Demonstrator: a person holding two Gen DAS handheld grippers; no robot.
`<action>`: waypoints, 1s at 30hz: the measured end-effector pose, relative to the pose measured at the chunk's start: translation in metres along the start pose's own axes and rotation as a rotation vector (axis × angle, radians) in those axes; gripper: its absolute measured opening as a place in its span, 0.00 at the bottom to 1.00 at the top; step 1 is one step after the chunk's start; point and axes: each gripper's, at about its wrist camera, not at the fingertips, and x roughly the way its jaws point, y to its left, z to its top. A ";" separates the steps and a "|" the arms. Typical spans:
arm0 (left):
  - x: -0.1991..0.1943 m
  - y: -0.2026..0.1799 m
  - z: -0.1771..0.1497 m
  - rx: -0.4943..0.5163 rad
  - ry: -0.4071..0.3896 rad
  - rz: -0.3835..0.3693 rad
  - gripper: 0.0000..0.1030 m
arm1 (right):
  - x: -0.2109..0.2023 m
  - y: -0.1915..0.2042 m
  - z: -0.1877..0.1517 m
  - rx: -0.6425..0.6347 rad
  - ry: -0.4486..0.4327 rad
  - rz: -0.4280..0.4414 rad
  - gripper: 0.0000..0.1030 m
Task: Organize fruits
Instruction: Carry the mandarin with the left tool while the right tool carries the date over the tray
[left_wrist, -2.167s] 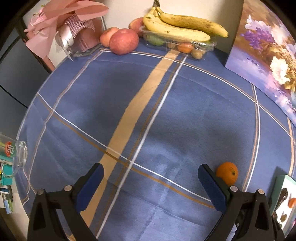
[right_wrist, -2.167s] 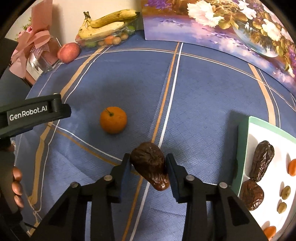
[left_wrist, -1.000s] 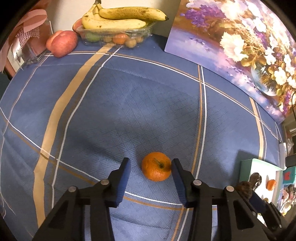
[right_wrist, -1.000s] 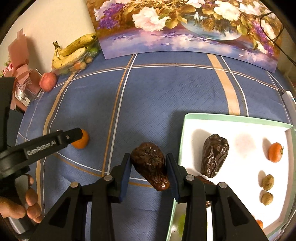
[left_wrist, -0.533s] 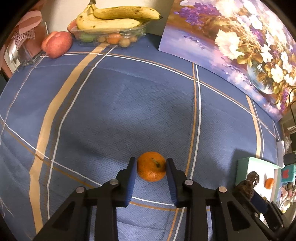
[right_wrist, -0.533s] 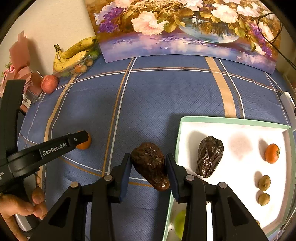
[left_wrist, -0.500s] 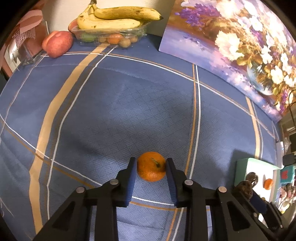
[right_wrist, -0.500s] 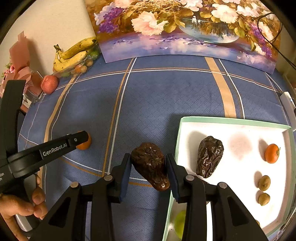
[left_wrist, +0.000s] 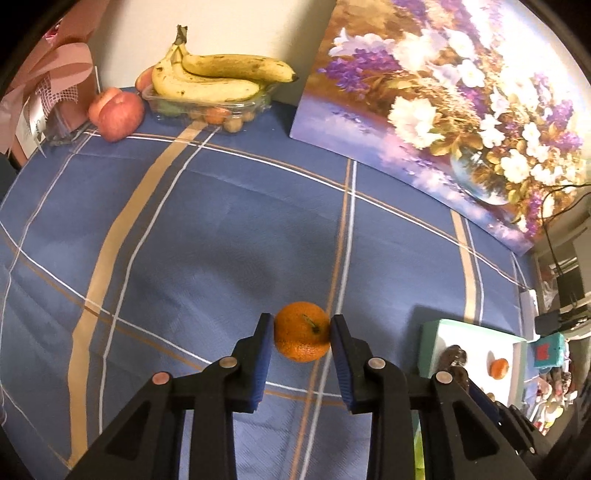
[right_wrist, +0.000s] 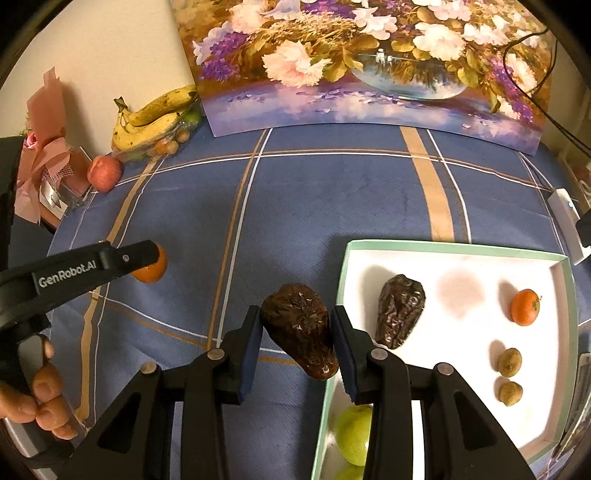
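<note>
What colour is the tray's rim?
Pale mint green around a white inside; the tray shows best in the right wrist view.

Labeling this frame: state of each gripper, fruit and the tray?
Left gripper: shut on orange.
Right gripper: shut on date.
Tray: holds a second date, small orange, green fruit.
Bananas: on clear box, at wall.
</note>
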 end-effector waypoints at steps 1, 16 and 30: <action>-0.002 -0.003 -0.002 0.002 -0.001 -0.004 0.32 | -0.002 -0.001 0.000 0.001 -0.003 -0.002 0.38; -0.013 -0.041 -0.029 0.061 0.011 -0.037 0.32 | -0.036 -0.046 -0.012 0.065 -0.031 -0.038 0.38; 0.007 -0.105 -0.062 0.175 0.076 -0.100 0.32 | -0.043 -0.119 -0.022 0.194 -0.017 -0.093 0.38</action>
